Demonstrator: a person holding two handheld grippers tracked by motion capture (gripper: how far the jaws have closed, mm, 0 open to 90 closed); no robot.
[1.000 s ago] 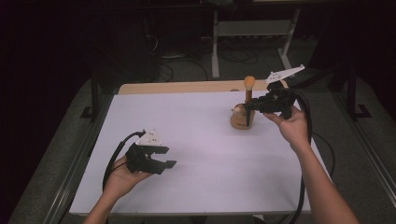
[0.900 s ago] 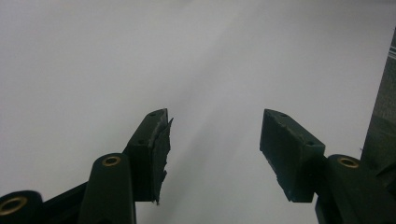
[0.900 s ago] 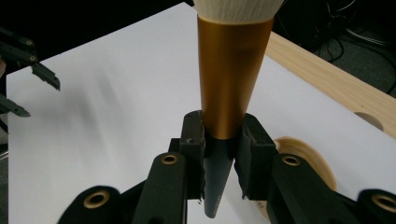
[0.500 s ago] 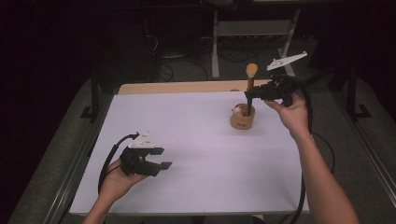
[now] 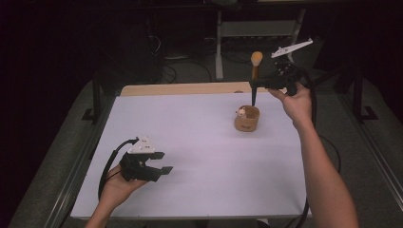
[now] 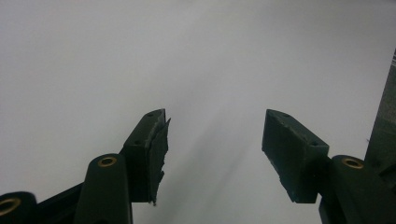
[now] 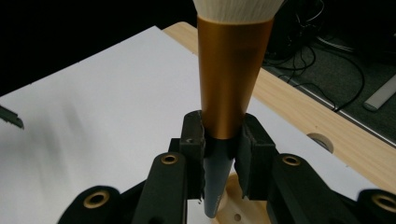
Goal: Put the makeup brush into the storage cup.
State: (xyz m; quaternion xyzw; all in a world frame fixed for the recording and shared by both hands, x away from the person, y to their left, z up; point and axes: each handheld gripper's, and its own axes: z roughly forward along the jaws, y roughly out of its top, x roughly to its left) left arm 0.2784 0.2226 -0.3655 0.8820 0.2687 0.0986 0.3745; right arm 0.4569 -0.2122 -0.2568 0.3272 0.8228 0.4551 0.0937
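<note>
- Makeup brush (image 5: 255, 71): upright, pale bristle head on top, copper ferrule (image 7: 232, 70) below it, dark handle tapering downward. Held in the air at the far right of the table, its lower tip just above the holder.
- Right tool (image 5: 260, 84): jaws clamped on the brush at the join of ferrule and handle, as the right gripper view shows, pads pressing from both sides. Gripping low on the ferrule probably keeps the bristles clear and the brush plumb.
- The tool comes at the brush level from the right, with the person's right hand (image 5: 297, 102) behind it; that suits a straight vertical lift or lowering over the holder.
- Wooden holder (image 5: 247, 118): small round cup on the table directly under the brush tip, something small and pale at its rim, too small to identify. Judgement: the brush belongs to this cup; the tip looks just free of it.
- Left tool (image 5: 159, 164): near left, resting low over the table, jaws apart with nothing between them; they have just been opening a little. It looks parked, not taking part.
- Table (image 5: 199, 156): white sheet over a wooden top, whose bare strip shows along the far edge.
</note>
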